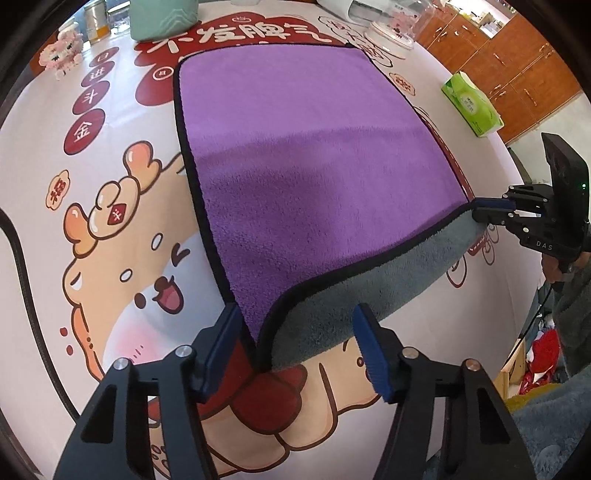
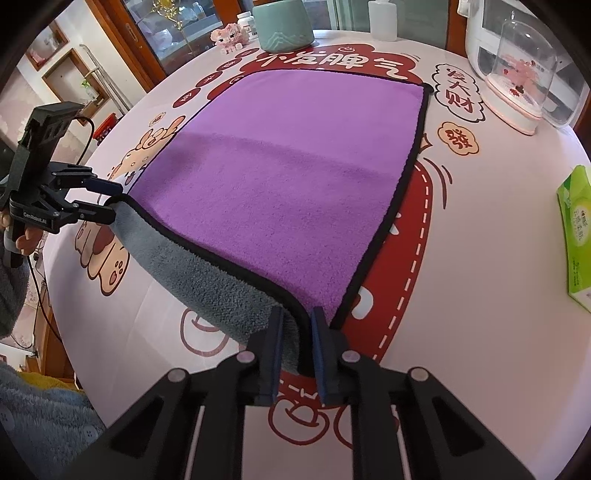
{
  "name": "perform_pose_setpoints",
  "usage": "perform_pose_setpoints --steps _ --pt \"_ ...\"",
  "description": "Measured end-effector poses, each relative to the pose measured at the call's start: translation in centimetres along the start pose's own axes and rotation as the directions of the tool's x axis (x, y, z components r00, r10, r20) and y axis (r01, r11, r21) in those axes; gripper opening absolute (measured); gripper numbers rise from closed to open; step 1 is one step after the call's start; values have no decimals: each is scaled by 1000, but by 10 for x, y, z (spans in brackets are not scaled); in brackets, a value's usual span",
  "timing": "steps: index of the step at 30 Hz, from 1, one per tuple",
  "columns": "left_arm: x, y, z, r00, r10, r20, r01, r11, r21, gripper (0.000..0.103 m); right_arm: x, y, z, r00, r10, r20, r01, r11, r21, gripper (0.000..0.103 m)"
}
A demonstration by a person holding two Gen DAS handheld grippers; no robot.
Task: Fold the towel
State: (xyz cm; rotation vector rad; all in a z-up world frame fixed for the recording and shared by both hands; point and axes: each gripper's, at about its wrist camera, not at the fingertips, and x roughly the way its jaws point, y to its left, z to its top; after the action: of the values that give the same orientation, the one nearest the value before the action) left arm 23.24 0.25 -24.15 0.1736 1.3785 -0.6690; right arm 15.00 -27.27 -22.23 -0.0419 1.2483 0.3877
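Observation:
A purple towel (image 1: 306,155) with a black hem and grey underside lies spread on the printed tablecloth; it also shows in the right wrist view (image 2: 288,177). Its near edge is lifted, showing the grey side (image 1: 388,280). My left gripper (image 1: 299,347) is open, its blue pads on either side of the towel's near left corner, which hangs between them. My right gripper (image 2: 297,350) is shut on the near right corner. The right gripper shows in the left wrist view (image 1: 484,210) pinching that corner; the left gripper shows in the right wrist view (image 2: 110,201) with its fingers apart around the other corner.
A green tissue pack (image 1: 472,107) lies right of the towel, also in the right wrist view (image 2: 576,236). A teal mug (image 2: 286,24), a pink block figure (image 2: 229,37), a clear-domed pink stand (image 2: 521,77) and a white bottle (image 2: 382,18) stand along the far side. The table edge (image 1: 517,162) drops off at right.

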Motion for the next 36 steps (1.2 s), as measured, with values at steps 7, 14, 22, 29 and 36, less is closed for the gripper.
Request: perform_pose_setpoints --steps 7,14,22,29,36 --pt "5 1 0 1000 -11 -25 10 1000 -15 35 -3 2 -1 1000 -9 6 9 1000 -8 13" --pt "1 0 -2 1000 8 -28 -9 1000 -14 17 -5 5 -2 1000 -24 16 25 1000 -17 9" --pt "0 -6 -6 995 91 -35 -91 996 -8 6 -9 11 -3 998 -58 31 59 997 -49 5" --pt "-10 -17 -7 991 133 -10 -133 991 -27 4 -23 17 -3 991 -96 89 101 994 -50 5" --pt "-40 -18 7 977 203 67 -198 977 -74 3 -46 21 14 975 -145 167 151 988 -19 5"
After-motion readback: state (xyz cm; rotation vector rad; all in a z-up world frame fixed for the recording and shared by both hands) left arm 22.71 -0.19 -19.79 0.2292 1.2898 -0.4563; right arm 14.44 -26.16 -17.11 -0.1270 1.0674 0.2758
